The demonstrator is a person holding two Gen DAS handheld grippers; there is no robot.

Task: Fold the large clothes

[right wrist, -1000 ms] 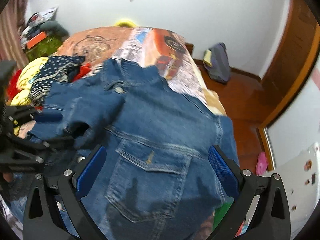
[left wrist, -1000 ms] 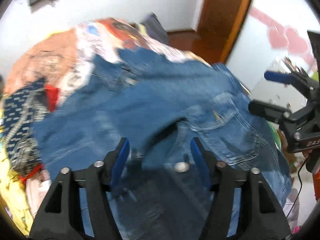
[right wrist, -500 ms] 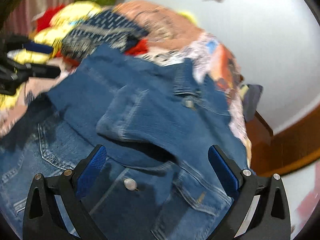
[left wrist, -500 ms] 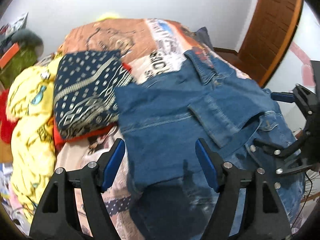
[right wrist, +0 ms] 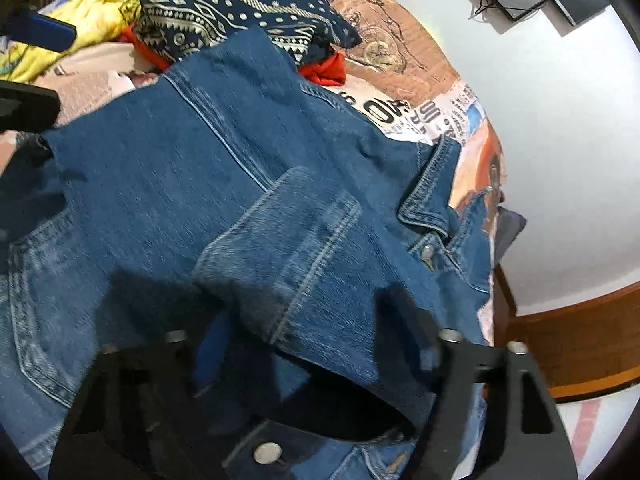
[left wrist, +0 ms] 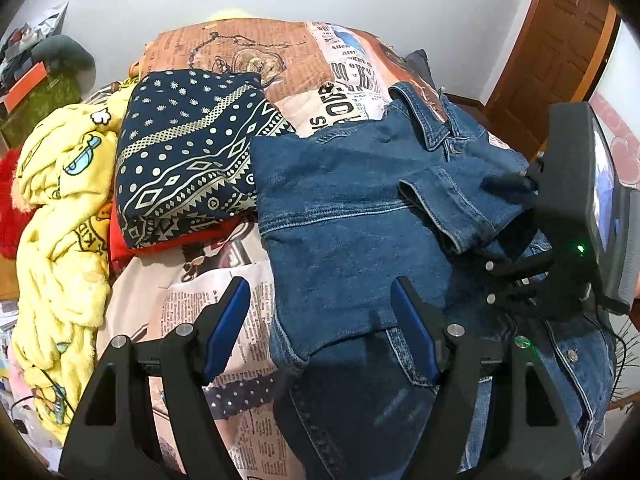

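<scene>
Denim jacket (left wrist: 352, 216) on the printed bedspread (left wrist: 248, 60), one side and sleeve folded inward, remaining folds pending; left gripper (left wrist: 320, 332) parted over its near edge, right gripper (right wrist: 308, 344) closing around the folded sleeve (right wrist: 288, 256)

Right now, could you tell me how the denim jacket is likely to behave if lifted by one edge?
The denim jacket would probably drape rather than stay flat: its sleeve already lies folded over. Thick seams and cuffs suggest it is fairly heavy. The coarse weave probably resists slipping.
</scene>
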